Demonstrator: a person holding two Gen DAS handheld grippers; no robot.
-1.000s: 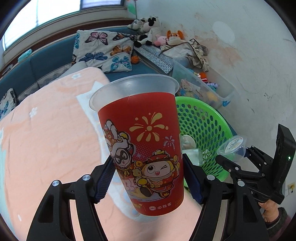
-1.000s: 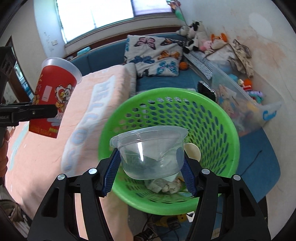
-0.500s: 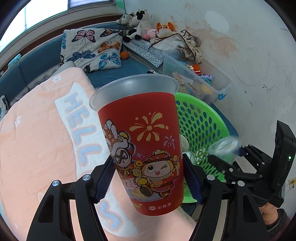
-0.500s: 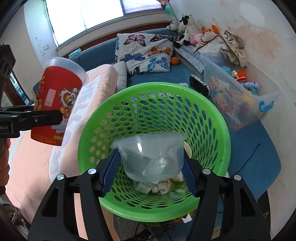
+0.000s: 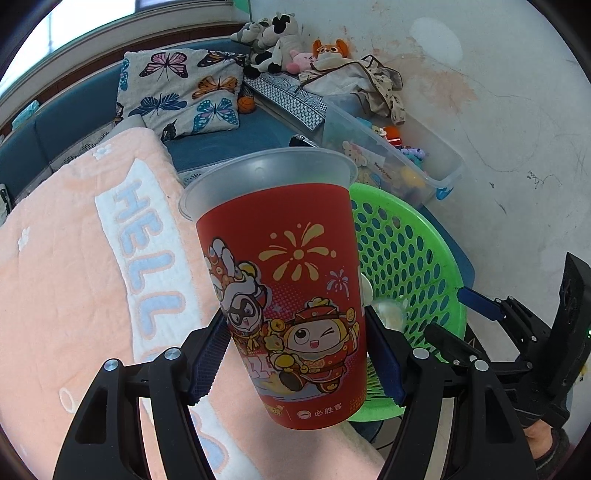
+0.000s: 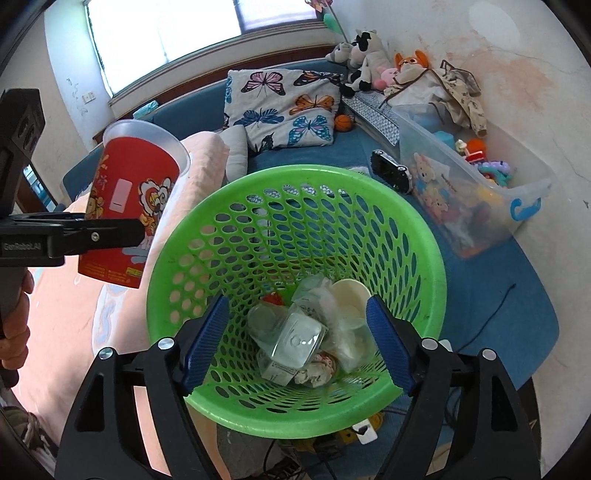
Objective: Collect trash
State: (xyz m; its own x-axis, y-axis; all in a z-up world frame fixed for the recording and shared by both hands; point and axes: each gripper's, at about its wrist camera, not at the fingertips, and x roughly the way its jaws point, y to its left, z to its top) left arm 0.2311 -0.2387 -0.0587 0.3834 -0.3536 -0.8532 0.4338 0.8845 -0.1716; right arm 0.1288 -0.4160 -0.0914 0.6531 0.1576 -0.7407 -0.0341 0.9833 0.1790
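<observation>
Soft daylight from the overexposed window (image 6: 166, 33) fills both sharp, bright fisheye views, shadows stay faint, straight lines bow outward, and black vignetting rings the corners.

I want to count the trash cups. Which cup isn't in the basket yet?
The tall red plastic cup with cartoon pictures, gripped by the left claw beside the green basket. The clear plastic cup already lies inside.

My blue mattress (image 6: 321, 155) carries a peach blanket (image 5: 62, 266) at nine o'clock, a butterfly pillow (image 6: 280, 107) at twelve, plush toys (image 6: 365, 59) at one, and a clear toy bin (image 6: 476, 192) at three.
</observation>
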